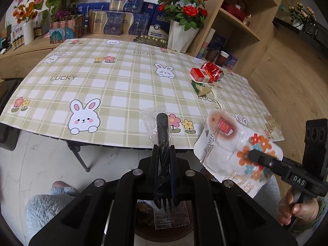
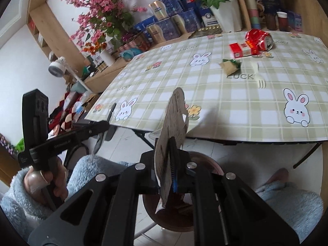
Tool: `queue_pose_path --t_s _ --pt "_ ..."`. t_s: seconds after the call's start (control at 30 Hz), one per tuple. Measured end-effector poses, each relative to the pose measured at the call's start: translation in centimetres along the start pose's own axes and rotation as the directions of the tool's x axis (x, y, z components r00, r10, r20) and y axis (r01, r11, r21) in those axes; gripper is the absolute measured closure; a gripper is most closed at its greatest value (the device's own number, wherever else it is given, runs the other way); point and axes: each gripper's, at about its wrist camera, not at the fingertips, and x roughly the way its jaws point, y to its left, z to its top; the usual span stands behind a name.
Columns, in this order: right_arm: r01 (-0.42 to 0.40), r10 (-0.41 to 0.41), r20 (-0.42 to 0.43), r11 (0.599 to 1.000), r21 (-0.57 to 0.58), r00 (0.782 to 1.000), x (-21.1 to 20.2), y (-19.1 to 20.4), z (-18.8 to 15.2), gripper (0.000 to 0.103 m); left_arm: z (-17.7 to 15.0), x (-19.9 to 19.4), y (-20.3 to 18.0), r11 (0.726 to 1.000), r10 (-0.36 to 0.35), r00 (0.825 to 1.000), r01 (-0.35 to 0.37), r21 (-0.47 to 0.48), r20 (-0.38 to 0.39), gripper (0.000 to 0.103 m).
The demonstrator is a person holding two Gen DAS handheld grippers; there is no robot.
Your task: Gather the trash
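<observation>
My left gripper is shut on a black plastic fork in a clear wrapper, held off the table's near edge above a brown bin. My right gripper is shut on a flat hook package card, edge-on in the right wrist view; the left wrist view shows its flowered face. On the table lie a crushed red can, a red carton, a green and gold wrapper and a white plastic fork.
The checked rabbit tablecloth covers a folding table. Boxes, flower pots and wooden shelves stand behind it. The bin also shows below my right gripper. My knees in blue fleece flank it.
</observation>
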Motion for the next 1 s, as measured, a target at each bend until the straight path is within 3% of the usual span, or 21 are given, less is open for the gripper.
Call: queue_pose_path --t_s 0.2,0.37,0.6,0.77,0.9,1.0 --pt "-0.030 0.029 -0.035 0.999 -0.031 0.999 0.1 1.5 -0.4 0.091 -0.3 -0.9 1.1 1.000 0.010 1.000 -0.010 -0.027 0.019 0.093" --pt "-0.058 0.054 -0.138 0.998 -0.024 0.989 1.7 1.8 -1.1 0.091 -0.5 -1.0 2.2 0.998 0.017 1.000 -0.016 -0.053 0.019 0.093" --pt "0.041 -0.046 -0.294 0.999 -0.024 0.955 5.9 0.4 -2.8 0.091 -1.3 -0.4 2.1 0.999 0.013 1.000 -0.014 -0.053 -0.004 0.093" --pt "0.073 -0.070 -0.314 0.997 -0.003 0.947 7.5 -0.3 -3.6 0.090 -1.6 0.1 1.8 0.999 0.014 1.000 -0.015 -0.043 -0.020 0.093" --pt "0.060 -0.049 -0.263 0.998 0.033 0.964 7.2 -0.9 -3.6 0.058 -2.3 0.6 1.2 0.999 0.003 0.999 -0.004 -0.034 -0.041 0.093" --pt "0.090 -0.086 -0.206 0.996 0.007 0.975 6.7 -0.9 -3.2 0.054 -3.1 1.1 0.8 1.000 -0.003 0.998 0.001 -0.028 -0.059 0.093"
